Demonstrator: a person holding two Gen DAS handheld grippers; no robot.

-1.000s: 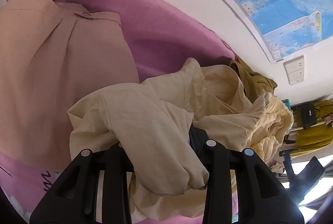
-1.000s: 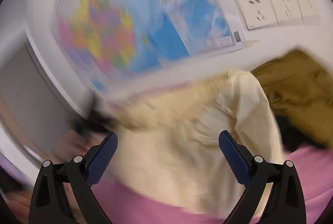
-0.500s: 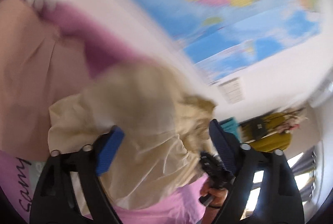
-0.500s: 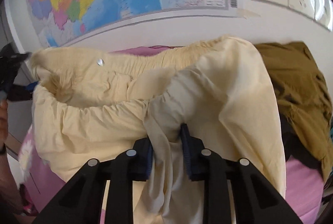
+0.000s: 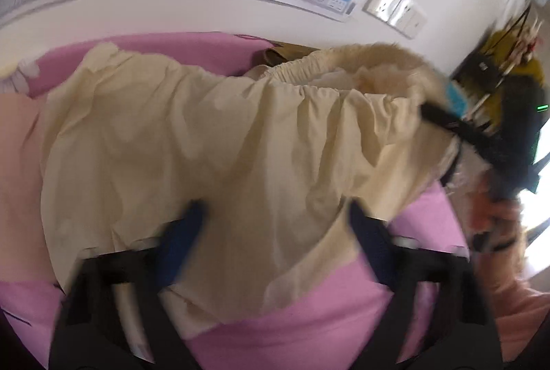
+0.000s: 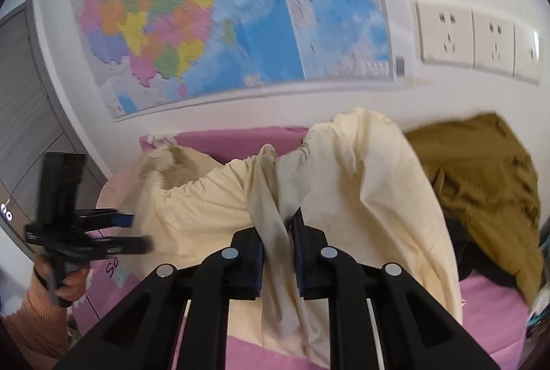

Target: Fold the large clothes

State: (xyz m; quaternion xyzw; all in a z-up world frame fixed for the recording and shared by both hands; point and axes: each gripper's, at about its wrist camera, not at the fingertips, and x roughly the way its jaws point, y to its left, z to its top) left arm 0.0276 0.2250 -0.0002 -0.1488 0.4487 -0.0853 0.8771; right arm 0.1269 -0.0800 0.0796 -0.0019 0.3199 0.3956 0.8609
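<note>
A cream garment with an elastic gathered waistband (image 5: pixel 213 143) hangs spread over the pink bedsheet (image 5: pixel 309 318). My left gripper (image 5: pixel 275 225) is open, its blue pads apart in front of the cloth's lower part. My right gripper (image 6: pixel 277 232) is shut on a bunched fold of the cream garment (image 6: pixel 361 198) near the waistband. In the left wrist view the right gripper (image 5: pixel 447 119) pinches the waistband's right end. In the right wrist view the left gripper (image 6: pixel 113 229) is at the far left, open.
A folded peach garment (image 5: pixel 17 170) lies on the left. An olive-brown garment (image 6: pixel 481 177) is heaped on the right by the wall. A map (image 6: pixel 223 19) and wall sockets (image 6: pixel 447 36) are on the wall behind the bed.
My left gripper let go of the cream cloth, opened and swung toward the wall. My right gripper closed on the cloth and lifted it, spreading the waistband.
</note>
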